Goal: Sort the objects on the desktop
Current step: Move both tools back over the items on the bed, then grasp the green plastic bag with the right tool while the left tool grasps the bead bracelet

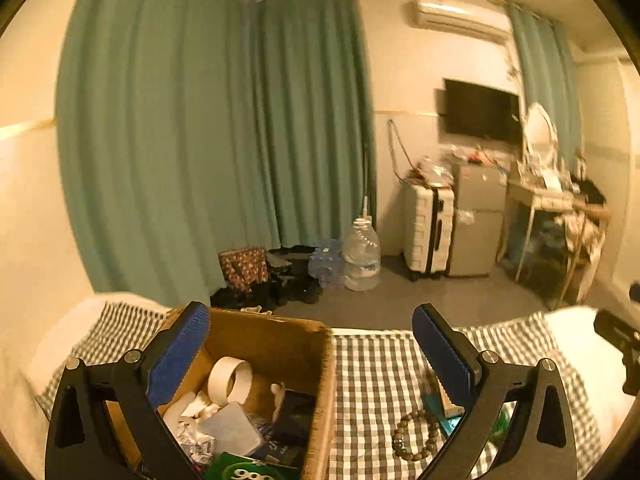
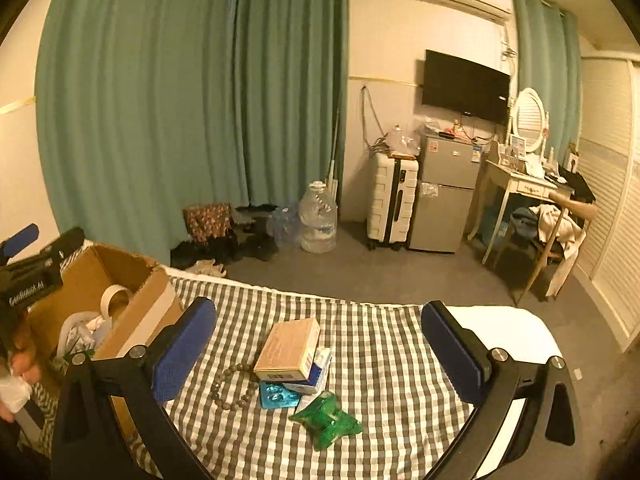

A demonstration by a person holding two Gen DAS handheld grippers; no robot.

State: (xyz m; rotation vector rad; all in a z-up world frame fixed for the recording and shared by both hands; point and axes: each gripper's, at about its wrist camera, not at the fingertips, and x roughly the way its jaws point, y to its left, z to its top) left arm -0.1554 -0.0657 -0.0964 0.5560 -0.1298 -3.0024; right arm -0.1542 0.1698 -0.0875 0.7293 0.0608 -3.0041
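Both grippers, left (image 1: 310, 322) and right (image 2: 318, 318), were spread empty. We'd pinch the tan box (image 2: 289, 345) beside the cardboard box (image 2: 132, 300) squarely.

Both my grippers spread wide, nothing held.

My left gripper (image 1: 311, 354) hangs over the box (image 1: 280, 340), jaws wide apart, left pad (image 1: 180, 354) above the box's inside and right pad (image 1: 444, 354) past its right wall. My right gripper (image 2: 319, 354) sits right of the box, level, jaws equally wide. My bare left hand (image 2: 20, 364) grips the handle at the box's left.
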